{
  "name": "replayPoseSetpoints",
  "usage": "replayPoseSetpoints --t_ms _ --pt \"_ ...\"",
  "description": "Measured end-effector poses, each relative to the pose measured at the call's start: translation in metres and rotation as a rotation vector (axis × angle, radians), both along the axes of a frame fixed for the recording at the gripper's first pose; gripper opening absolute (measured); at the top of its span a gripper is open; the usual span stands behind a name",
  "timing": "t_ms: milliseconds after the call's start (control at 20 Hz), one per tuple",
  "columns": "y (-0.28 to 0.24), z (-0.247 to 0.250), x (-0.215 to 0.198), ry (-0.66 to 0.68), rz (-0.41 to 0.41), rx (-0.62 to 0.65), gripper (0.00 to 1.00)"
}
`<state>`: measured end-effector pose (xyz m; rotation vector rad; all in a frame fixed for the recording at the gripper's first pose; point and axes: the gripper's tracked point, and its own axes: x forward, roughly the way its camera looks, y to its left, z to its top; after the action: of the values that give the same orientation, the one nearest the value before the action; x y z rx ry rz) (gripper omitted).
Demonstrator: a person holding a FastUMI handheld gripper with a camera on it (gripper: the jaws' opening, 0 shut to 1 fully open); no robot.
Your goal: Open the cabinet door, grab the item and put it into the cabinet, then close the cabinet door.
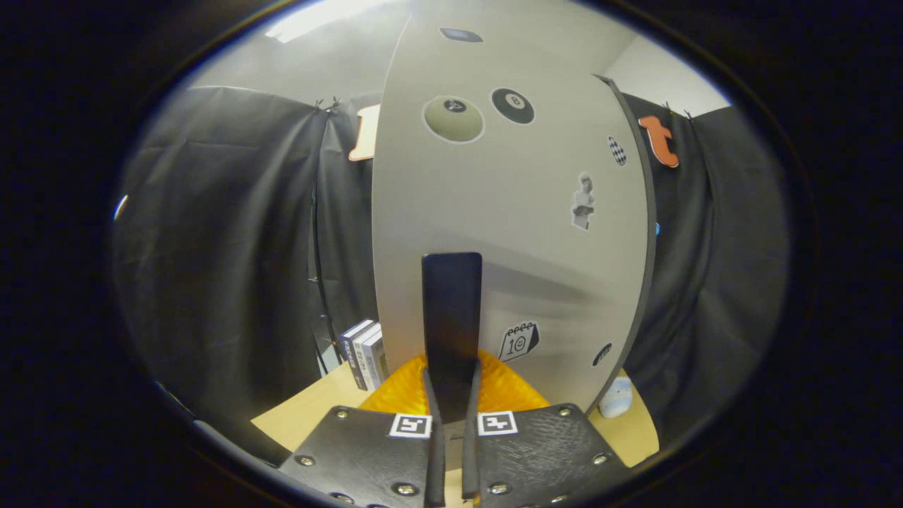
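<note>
Gripping the dark upright handle [451, 324] of the door [508, 233], the gripper [451, 395] is closing its two fingers [432, 423] on the handle's lower end, one finger pressing each side. The handle is rising straight up from between the fingers, flat against the door's face. The door is standing just ahead of the gripper, a pale grey panel with a darker edge along its right side. Stickers are dotting its face: two billiard balls [513, 106] near the top, a small figure [583, 201] to the right, and a calendar page [520, 342] just right of the handle. An orange textured item [402, 391] is lying on the wooden bench [310, 413], just beyond the fingers and at the foot of the door. Boxes [365, 353] are standing left of the door on the bench. A small pale rounded object [617, 396] is sitting at the door's lower right corner.
</note>
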<state>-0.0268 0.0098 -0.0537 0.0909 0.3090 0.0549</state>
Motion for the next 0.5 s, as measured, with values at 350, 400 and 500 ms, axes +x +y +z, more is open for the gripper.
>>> replayPoseSetpoints --t_ms 350,400,500 --pt "-0.021 0.002 -0.023 0.022 -0.060 0.003 0.10" --pt "-0.025 0.003 -0.028 0.023 -0.071 -0.002 0.09" --pt "-0.034 0.005 -0.039 0.028 -0.097 -0.008 0.10"
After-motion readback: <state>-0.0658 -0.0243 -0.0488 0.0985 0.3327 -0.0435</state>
